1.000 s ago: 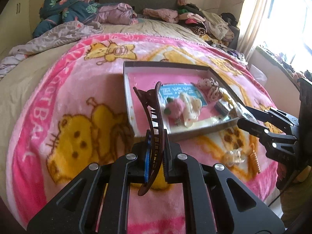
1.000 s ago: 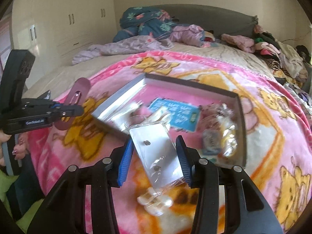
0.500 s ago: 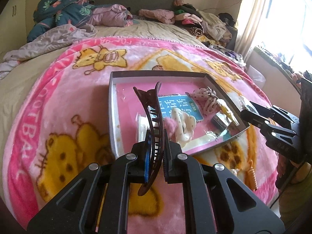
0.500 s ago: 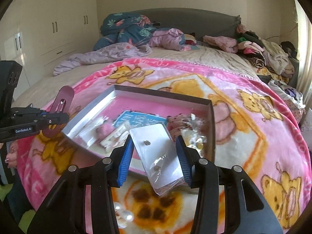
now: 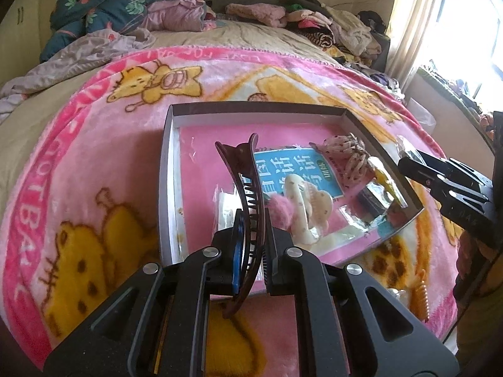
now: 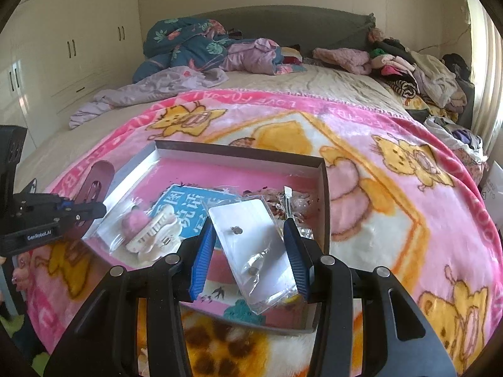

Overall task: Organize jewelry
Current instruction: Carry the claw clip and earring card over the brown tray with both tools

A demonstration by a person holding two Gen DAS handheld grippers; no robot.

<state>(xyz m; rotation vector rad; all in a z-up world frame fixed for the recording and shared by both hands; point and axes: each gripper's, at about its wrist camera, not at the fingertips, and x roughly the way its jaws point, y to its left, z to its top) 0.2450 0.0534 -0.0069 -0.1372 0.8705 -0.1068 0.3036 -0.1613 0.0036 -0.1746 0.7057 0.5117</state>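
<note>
Two grippers each carry one item over the near half of the tray [image 6: 239,152], which lies on the pink blanket [image 5: 94,163] on the bed. Nearest in the left wrist view, the left gripper [image 5: 251,245] is clamped tight on a brown hair clip [image 5: 248,194], gripped low on its body so the long curved end stands up and points over the tray. In the right wrist view the right gripper [image 6: 250,251] has its pads partly apart and pressed on the two long edges of a clear earring packet [image 6: 254,248], which sits tilted between them above the tray's near wall.

Inside the tray lie a cream claw clip [image 5: 309,207] with a pink pompom [image 5: 281,209] just beside it, a blue card [image 5: 295,169] under them, and a spotted clip [image 5: 349,157] near the right wall. A beaded spiral [image 5: 421,295] is loose on the blanket outside the near corner.

The step in hand looks like placing both items in the tray. To do it well, I would lower each until it is close over a bare pink patch before opening: the brown clip toward the left side, which is free, and the packet laid flat, not dropped on edge onto the claw clip. The packet is slick and held only by its edges, so a slow release should keep it from sliding out over the wall.
</note>
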